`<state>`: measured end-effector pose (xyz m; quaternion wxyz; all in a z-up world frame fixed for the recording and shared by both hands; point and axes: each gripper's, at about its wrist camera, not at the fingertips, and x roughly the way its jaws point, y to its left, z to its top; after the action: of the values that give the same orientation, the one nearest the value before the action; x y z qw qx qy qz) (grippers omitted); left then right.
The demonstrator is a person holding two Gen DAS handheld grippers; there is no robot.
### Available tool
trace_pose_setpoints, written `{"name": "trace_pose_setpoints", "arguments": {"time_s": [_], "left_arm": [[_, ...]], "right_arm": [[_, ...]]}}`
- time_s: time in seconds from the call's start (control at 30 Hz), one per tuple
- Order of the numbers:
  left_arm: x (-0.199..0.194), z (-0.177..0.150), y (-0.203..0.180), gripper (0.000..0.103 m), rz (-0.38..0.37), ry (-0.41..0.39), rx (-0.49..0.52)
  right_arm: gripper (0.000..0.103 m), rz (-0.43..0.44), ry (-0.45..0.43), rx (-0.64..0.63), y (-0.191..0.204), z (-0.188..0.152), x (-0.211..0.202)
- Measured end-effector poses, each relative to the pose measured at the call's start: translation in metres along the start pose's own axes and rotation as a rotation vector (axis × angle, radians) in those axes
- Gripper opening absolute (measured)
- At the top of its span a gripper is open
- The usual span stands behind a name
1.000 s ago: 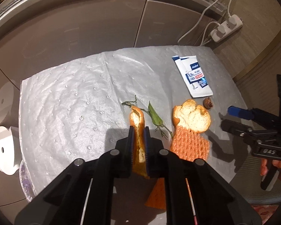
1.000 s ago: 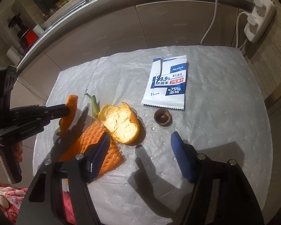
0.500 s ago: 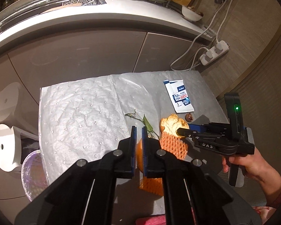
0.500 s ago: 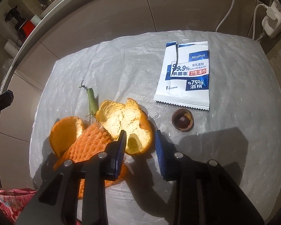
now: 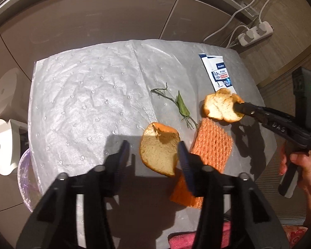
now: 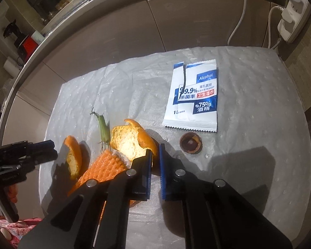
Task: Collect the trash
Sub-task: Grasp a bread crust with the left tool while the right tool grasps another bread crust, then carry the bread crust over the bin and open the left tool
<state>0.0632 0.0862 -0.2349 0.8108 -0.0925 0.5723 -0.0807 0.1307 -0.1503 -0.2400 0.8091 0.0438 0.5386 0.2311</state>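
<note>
My left gripper (image 5: 153,153) hangs over the silver-padded table (image 5: 83,103), its jaws opening. A small orange peel (image 5: 158,151) sits loose between them, against the right finger only. My right gripper (image 6: 155,155) is shut on the edge of a larger orange peel (image 6: 130,143), which also shows in the left wrist view (image 5: 219,108). An orange foam net (image 5: 213,145) lies between the two peels. A green stem (image 5: 182,105), a torn alcohol wipe packet (image 6: 193,97) and a brown nut shell (image 6: 190,144) lie on the pad.
A bin lined with clear plastic (image 5: 24,176) stands at the table's left edge beside a white paper roll (image 5: 2,145). A power strip (image 6: 290,20) with cables hangs at the back right. Cabinet doors stand behind the table. A pink cloth (image 5: 186,240) lies at the near edge.
My left gripper opened and let go of the small peel, which had been pinched upright. My right gripper moved onto the large peel and shut on its edge.
</note>
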Motion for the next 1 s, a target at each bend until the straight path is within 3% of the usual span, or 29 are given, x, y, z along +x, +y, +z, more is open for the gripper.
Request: {"name": "trace_pose_setpoints", "arguments": {"time_s": [0.23, 0.47, 0.6, 0.63, 0.7, 0.83, 1.0], "left_arm": [[0.026, 0.006, -0.008, 0.059, 0.005, 0.056, 0.027], [0.051, 0.011, -0.024, 0.076, 0.020, 0.107, 0.052], [0.057, 0.013, -0.034, 0.076, 0.045, 0.111, 0.082], [0.057, 0.013, -0.036, 0.073, 0.042, 0.108, 0.082], [0.055, 0.015, -0.036, 0.049, 0.043, 0.093, 0.079], [0.050, 0.016, -0.028, 0.040, -0.005, 0.084, 0.047], [0.039, 0.012, -0.024, 0.015, -0.027, 0.045, 0.062]], "right_arm": [[0.007, -0.001, -0.058, 0.012, -0.012, 0.004, -0.040], [0.007, -0.009, -0.056, 0.030, -0.019, -0.004, -0.051], [0.007, -0.013, -0.051, 0.042, -0.022, -0.010, -0.052], [0.007, -0.013, -0.050, 0.044, -0.022, -0.010, -0.053], [0.007, -0.013, -0.050, 0.047, -0.023, -0.012, -0.053], [0.007, -0.010, -0.049, 0.048, -0.021, -0.013, -0.052], [0.008, -0.006, -0.055, 0.037, -0.015, -0.012, -0.054]]}}
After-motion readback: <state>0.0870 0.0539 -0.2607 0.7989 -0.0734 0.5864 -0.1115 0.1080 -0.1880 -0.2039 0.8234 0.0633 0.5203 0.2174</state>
